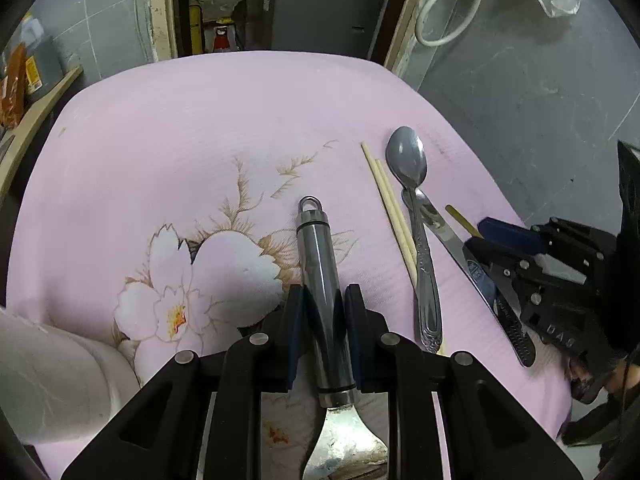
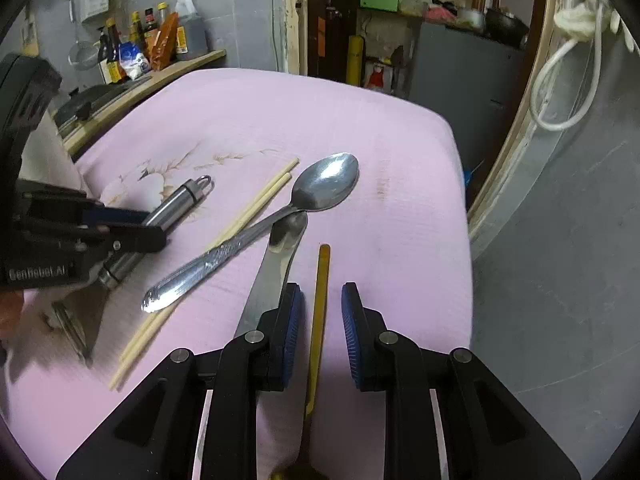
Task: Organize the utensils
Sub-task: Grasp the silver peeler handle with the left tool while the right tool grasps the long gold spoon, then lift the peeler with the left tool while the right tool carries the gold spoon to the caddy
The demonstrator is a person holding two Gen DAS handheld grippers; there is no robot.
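Observation:
On the pink flowered cloth (image 1: 200,128) lie a pair of wooden chopsticks (image 1: 390,208), a steel spoon (image 1: 416,216) and a table knife (image 1: 472,264). My left gripper (image 1: 324,312) is shut on the round steel handle of a spatula (image 1: 320,280), whose blade shows below the fingers; it also shows in the right wrist view (image 2: 168,208). My right gripper (image 2: 320,320) is open around a thin yellow-brown handle (image 2: 320,304) that lies between the pads without touching them. The knife blade (image 2: 276,264) lies just left of its left finger.
A shelf with sauce bottles (image 2: 148,36) stands beyond the table's left edge. A white cord (image 2: 560,80) hangs at the right by a wooden door frame. The table edge drops off close on the right. White cloth (image 1: 52,372) sits at the near left.

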